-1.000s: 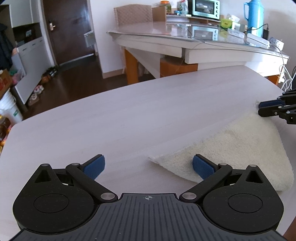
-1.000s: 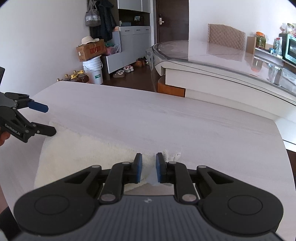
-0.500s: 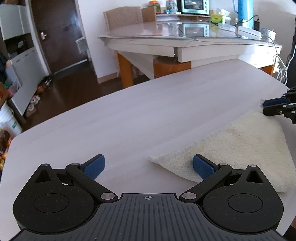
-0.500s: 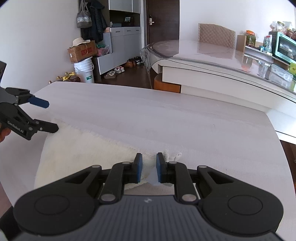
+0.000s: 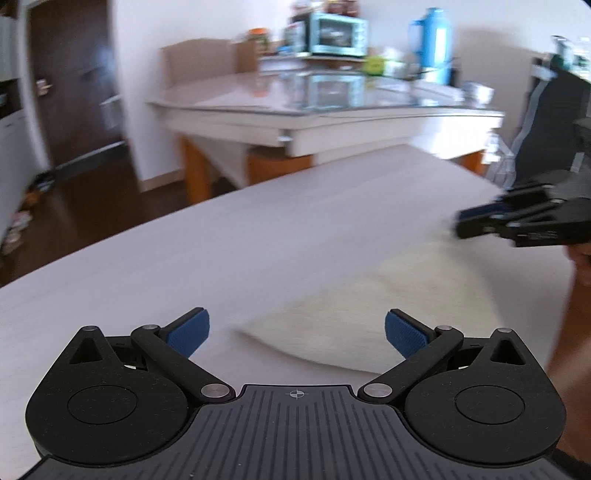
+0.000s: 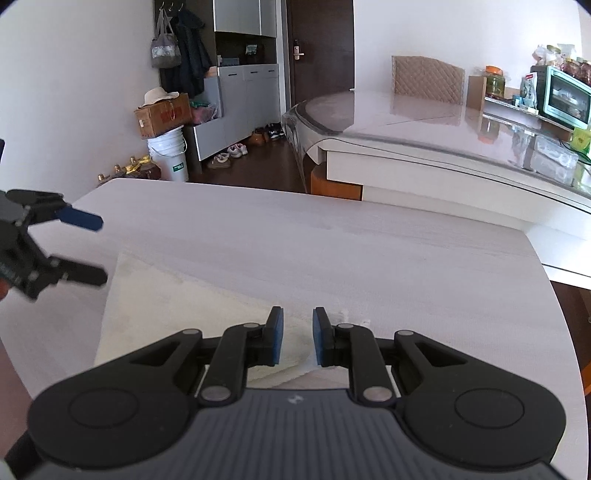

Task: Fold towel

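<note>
A cream towel [image 5: 406, 295] [image 6: 166, 314] lies on the pale wooden table [image 5: 258, 240] [image 6: 332, 251], with one layer folded over another. My right gripper [image 6: 297, 334] is shut on the towel's near right corner, and white cloth fills the narrow gap between its blue pads. The left wrist view, which is blurred, shows it [image 5: 465, 223] at the towel's far end. My left gripper [image 5: 295, 332] stands wide open above the towel's other end, with nothing between its pads. In the right wrist view it [image 6: 99, 247] hovers just off the towel's far left corner.
Beyond the work table stands a glass-topped dining table [image 6: 424, 122] with a toaster oven [image 5: 338, 33] and a blue flask [image 5: 434, 44]. A bucket [image 6: 168, 155] and a box sit on the dark floor. The work table's rounded edge [image 6: 554, 295] runs close on the right.
The left gripper lifted a little and swung, so its view now blurs and the right gripper looms larger at its right edge. The right gripper keeps its hold and place.
</note>
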Tool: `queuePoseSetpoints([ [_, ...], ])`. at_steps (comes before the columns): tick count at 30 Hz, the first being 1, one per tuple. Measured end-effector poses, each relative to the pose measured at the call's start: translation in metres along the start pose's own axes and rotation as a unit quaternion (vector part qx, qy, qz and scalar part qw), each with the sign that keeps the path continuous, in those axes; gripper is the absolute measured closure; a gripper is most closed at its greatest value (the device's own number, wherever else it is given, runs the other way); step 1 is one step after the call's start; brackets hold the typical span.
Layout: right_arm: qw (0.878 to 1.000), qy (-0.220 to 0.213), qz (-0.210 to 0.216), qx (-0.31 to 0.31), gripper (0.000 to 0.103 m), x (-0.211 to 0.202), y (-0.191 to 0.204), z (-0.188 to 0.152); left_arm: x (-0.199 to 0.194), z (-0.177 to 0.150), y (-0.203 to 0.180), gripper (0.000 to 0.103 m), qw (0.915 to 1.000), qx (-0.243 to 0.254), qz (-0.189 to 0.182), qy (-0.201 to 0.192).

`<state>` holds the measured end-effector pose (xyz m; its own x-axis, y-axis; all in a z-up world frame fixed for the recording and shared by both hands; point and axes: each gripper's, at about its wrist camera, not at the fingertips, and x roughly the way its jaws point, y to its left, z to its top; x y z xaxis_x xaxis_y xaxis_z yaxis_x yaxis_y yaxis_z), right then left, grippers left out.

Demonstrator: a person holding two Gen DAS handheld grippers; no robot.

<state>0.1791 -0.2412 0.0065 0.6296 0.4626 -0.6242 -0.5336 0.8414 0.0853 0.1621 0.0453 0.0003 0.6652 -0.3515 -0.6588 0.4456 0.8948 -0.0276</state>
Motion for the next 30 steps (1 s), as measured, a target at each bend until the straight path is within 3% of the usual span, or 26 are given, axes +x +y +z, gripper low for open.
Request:
queuePoseSetpoints([
  [5,1.0,0.012,0.002,-0.016,0.083,0.006,0.005,-0.006,0.019,0.001,-0.01,0.0,0.9993,0.017,-0.028,0.015],
  [13,0.999,0.004,-0.005,-0.041,0.082,0.01,0.013,-0.016,0.035,-0.004,-0.012,0.0,0.9984,0.04,-0.023,0.034],
  [28,0.998,-0.009,0.007,-0.059,0.082,0.042,0.017,0.011,0.038,0.006,0.016,0.0,0.9993,0.003,0.023,0.031],
  [30,0.998,-0.03,0.031,-0.045,0.082,0.029,0.023,0.011,0.03,0.007,0.016,0.0,0.9995,0.004,0.025,0.021],
])
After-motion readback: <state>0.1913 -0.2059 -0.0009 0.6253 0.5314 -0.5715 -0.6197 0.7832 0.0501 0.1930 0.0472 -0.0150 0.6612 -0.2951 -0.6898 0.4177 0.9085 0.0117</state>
